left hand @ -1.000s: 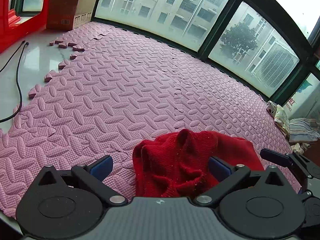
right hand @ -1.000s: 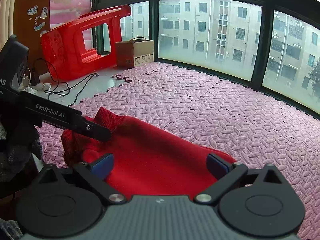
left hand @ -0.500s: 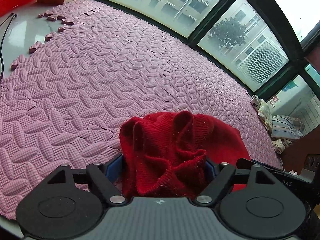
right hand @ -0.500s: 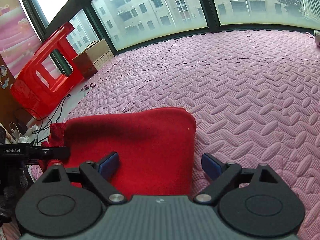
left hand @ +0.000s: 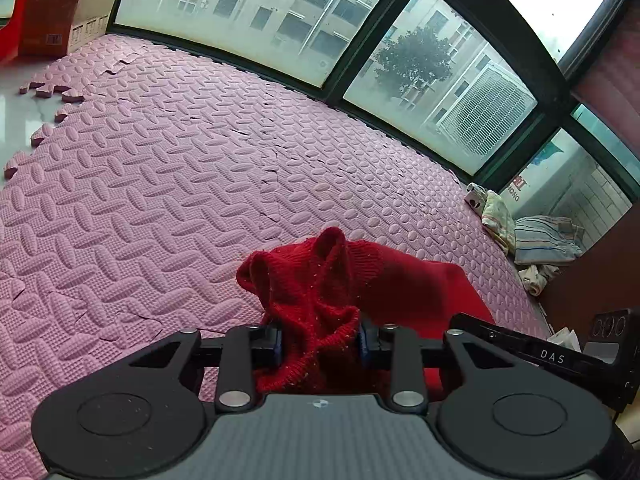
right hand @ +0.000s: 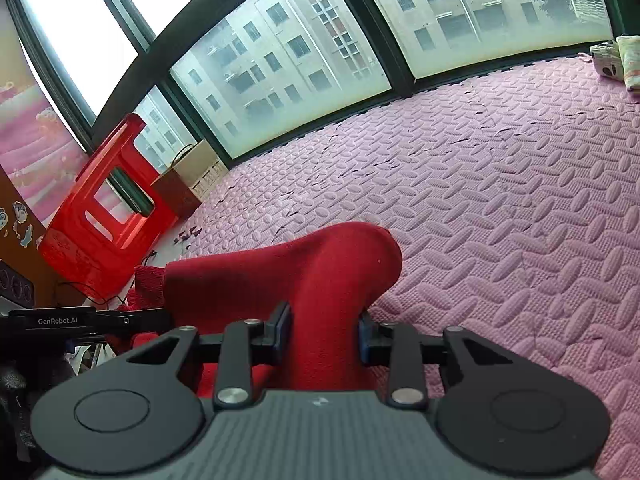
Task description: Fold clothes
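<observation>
Jaws closing (both) on red sweater (left hand: pixel 320 304)

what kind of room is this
Probably a glazed balcony or sunroom in an upper-floor flat: pink foam puzzle mats cover the floor, big windows face apartment blocks, and laundry lies piled in a corner.

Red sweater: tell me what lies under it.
The red sweater rests on the pink foam mat, which shows all around it. Both closing grippers, left and right, pinch bunched fabric. Whatever lies beneath the cloth itself is covered.
</observation>
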Tool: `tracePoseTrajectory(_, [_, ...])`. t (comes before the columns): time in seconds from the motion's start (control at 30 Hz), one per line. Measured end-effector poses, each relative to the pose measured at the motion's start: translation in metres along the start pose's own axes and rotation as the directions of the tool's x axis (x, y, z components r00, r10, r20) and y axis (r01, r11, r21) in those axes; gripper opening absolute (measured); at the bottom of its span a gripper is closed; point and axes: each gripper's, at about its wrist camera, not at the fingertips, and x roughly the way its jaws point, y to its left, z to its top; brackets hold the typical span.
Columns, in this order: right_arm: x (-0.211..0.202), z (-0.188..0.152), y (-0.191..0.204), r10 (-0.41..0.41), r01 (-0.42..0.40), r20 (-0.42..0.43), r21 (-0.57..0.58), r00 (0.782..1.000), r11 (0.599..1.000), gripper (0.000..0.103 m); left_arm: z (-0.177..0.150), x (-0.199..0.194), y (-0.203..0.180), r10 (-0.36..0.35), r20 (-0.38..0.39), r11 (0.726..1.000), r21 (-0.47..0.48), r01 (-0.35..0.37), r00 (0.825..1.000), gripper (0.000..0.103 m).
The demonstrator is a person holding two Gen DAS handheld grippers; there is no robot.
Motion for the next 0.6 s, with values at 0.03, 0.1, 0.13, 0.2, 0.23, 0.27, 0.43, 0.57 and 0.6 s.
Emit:
tracePoseTrajectory(0.03, [-0.007, 0.003, -0.004, -0.011, 0.01, 0.02, 0.004, 1.0, 1.0, 0.031, 0.004, 0.005, -0.008, -0.008, -0.001, 1.0, 0.018, 0.008, 1.0, 0.034])
tracePoseTrajectory(0.1, [-0.02, 0.01, -0.014, -0.035, 0.034, 0.057, 0.014, 0.998, 0.999, 0.031, 0.013, 0.016, -0.024, -0.029, -0.005, 0.998, 0.051, 0.029, 1.0, 0.034])
tracePoseTrajectory(0.13, [-0.026, 0.013, -0.02, -0.05, 0.049, 0.072, 0.022, 0.996, 0.999, 0.031, 0.018, 0.023, -0.032, -0.042, -0.009, 0.997, 0.068, 0.043, 0.999, 0.034])
tracePoseTrajectory(0.2, [-0.036, 0.02, -0.031, -0.086, 0.084, 0.098, 0.031, 0.991, 0.996, 0.031, 0.028, 0.039, -0.049, -0.064, -0.017, 0.993, 0.102, 0.065, 0.998, 0.034])
tracePoseTrajectory(0.23, [-0.041, 0.023, -0.037, -0.105, 0.102, 0.11, 0.033, 0.988, 0.994, 0.031, 0.031, 0.047, -0.057, -0.072, -0.025, 0.991, 0.113, 0.075, 0.997, 0.034])
tracePoseTrajectory(0.27, [-0.046, 0.026, -0.043, -0.122, 0.119, 0.122, 0.036, 0.985, 0.992, 0.031, 0.035, 0.055, -0.066, -0.081, -0.034, 0.989, 0.123, 0.085, 0.996, 0.034])
tracePoseTrajectory(0.43, [-0.061, 0.041, -0.074, -0.19, 0.183, 0.16, 0.057, 0.969, 0.981, 0.031, 0.05, 0.097, -0.1, -0.113, -0.069, 0.979, 0.163, 0.123, 0.991, 0.034])
tracePoseTrajectory(0.57, [-0.067, 0.052, -0.102, -0.249, 0.239, 0.176, 0.074, 0.952, 0.968, 0.031, 0.056, 0.129, -0.124, -0.12, -0.092, 0.972, 0.193, 0.136, 0.988, 0.034])
tracePoseTrajectory(0.6, [-0.068, 0.053, -0.107, -0.258, 0.248, 0.178, 0.075, 0.95, 0.966, 0.031, 0.056, 0.136, -0.128, -0.122, -0.097, 0.971, 0.192, 0.139, 0.988, 0.034])
